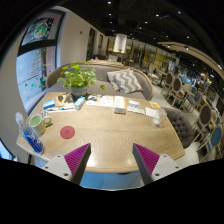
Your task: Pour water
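Wooden table: one bottle, one cup; gripper fingers apart, empty.

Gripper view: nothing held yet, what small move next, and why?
Probably swing toward the water bottle standing beside the cup at the table's near end. The gripper is open and empty, and the bottle stands off to one side of its fingers.

We see a lounge or café-like showroom: a round wooden table strewn with books, a potted plant at eleven o'clock, a cushioned sofa at twelve, chairs at three
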### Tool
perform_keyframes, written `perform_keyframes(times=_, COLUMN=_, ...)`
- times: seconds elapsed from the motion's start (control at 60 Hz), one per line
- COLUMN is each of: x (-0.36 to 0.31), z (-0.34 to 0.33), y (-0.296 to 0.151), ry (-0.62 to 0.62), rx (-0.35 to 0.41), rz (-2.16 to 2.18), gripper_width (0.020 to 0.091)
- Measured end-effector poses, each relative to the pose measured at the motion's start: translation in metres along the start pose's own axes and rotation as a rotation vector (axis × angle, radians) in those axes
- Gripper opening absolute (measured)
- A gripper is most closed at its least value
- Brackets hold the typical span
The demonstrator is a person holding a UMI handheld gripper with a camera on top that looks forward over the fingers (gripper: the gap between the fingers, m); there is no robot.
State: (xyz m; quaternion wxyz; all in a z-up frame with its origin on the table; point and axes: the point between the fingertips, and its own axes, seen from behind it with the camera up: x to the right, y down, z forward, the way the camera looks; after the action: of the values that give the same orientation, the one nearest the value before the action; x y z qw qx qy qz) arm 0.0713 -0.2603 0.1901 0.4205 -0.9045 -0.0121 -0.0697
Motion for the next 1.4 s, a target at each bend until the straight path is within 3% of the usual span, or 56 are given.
perform_keyframes(times=0.283, x=-0.081, z=-0.024, y=0.043, ry=0.005, rx=-0.015, rz=0.006, gripper_width=0.0858)
perform_keyframes(times=0.517, x=-0.223, z=-0.043, y=0.079, ry=-0.140, rx=-0.001, rz=0.021, gripper_width=0.0861)
perform_keyframes(times=0.7, x=-0.330, z=-0.026, y=0.069, ry=-0.230, rx=0.081, rz=0.049, gripper_width=0.0859)
perform_keyframes(times=0.933, x=-0.378, z=0.042, y=0.033, ry=-0.199, rx=0.185, rz=0.047, gripper_width=0.0826)
perform_keyframes(times=1.033, x=-0.382, z=0.063, y=0.020, ry=-0.170, rx=0.208, rz=0.053, gripper_width=0.0726)
perform_keyframes(times=1.117, x=-0.381, z=0.081, y=0.015, ry=-0.156, rx=0.223, rz=0.053, gripper_width=0.0535)
perform_keyframes(times=1.2, x=-0.386, z=0.078, y=0.012, ry=-0.160, rx=0.251, rz=0.040, gripper_width=0.0491)
perform_keyframes(times=1.4, x=-0.397, z=0.076, y=0.010, ry=-0.176, rx=0.246, rz=0.073, gripper_width=0.0284)
